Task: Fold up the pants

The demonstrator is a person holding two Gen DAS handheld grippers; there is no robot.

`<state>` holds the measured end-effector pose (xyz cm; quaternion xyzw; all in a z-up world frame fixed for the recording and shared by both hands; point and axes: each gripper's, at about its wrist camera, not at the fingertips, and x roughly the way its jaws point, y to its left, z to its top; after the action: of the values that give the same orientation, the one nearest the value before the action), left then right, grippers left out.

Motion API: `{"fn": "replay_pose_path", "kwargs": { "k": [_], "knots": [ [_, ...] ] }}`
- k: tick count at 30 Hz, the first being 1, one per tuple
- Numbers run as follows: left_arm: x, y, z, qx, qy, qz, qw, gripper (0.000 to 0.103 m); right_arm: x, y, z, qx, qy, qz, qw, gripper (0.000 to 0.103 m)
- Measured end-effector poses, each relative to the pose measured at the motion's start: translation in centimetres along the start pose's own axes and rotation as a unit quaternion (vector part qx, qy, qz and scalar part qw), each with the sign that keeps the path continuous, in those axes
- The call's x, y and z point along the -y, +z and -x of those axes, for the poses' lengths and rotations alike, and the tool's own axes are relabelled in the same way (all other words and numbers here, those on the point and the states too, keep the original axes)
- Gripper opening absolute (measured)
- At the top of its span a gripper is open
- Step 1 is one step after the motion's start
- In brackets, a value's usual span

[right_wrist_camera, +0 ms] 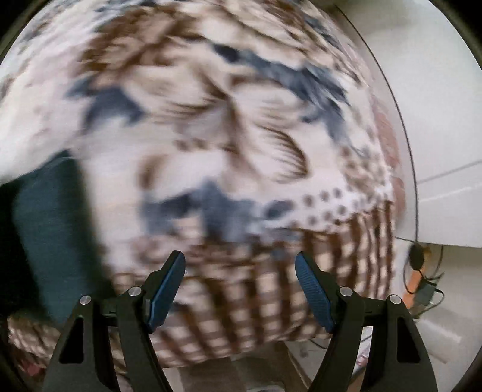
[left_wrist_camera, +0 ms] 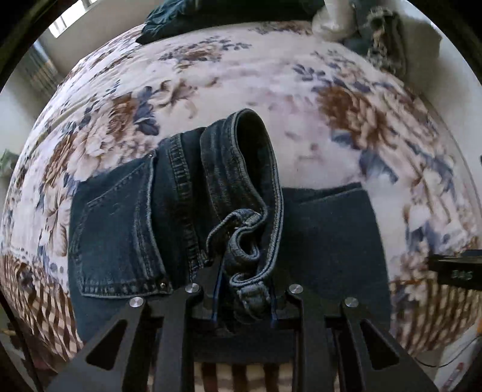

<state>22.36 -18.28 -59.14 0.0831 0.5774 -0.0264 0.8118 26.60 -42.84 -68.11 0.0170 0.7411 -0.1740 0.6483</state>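
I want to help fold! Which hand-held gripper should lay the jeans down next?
Left. The left hand-held gripper already pinches the jeans; the right hand-held gripper is open above the bedspread.

The pants (left_wrist_camera: 126, 229) lie on the bed cover (left_wrist_camera: 271, 90), near its near edge, with the pocket side to the left. A bunched hem (left_wrist_camera: 244, 241) rises between the left gripper (left_wrist_camera: 244, 289) jaws. Far behind lies a heap of clothes (left_wrist_camera: 168, 18). In the right view, the right gripper (right_wrist_camera: 239, 289) hangs over the cover's near border, pants at far left

Bedroom: floral bedspread (left_wrist_camera: 241, 69)
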Motion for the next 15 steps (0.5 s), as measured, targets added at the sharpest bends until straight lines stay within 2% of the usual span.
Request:
{"fn": "replay_pose_path", "kwargs": {
  "k": [3, 7, 9, 11, 12, 13, 15],
  "knots": [
    [0.6, 0.3, -0.3, -0.004, 0.009, -0.012, 0.9999, 0.019, 1.9, 0.3, -1.6, -0.014, -0.005, -0.014, 1.000, 0.078],
    [1.0, 0.4, -0.4, -0.015, 0.012, -0.011, 0.9998, 0.022, 2.8, 0.5, -2.0, -0.018, 0.014, -0.027, 0.999, 0.078],
    [0.2, 0.9, 0.4, -0.032, -0.006, 0.019, 0.9993, 0.032, 3.4, 0.6, -1.7, -0.015, 0.057, -0.039, 0.998, 0.078],
    [-1.0, 1.2, 1.6, -0.053, -0.045, 0.049, 0.9963, 0.039, 3.2, 0.7, -0.1, -0.004, 0.128, -0.052, 0.990, 0.078],
    [-1.8, 1.4, 2.6, -0.055, -0.060, 0.064, 0.9946, 0.047, 2.9, 0.7, 0.9, 0.003, 0.168, -0.056, 0.984, 0.078],
    [-2.8, 1.4, 3.7, -0.052, -0.061, 0.077, 0.9937, 0.069, 2.5, 0.8, 1.9, 0.011, 0.215, -0.056, 0.975, 0.078],
    [-5.1, 1.5, 5.8, -0.038, -0.049, 0.098, 0.9932, 0.093, 0.9, 1.1, 3.6, 0.015, 0.294, -0.037, 0.955, 0.078]
  ]
}}
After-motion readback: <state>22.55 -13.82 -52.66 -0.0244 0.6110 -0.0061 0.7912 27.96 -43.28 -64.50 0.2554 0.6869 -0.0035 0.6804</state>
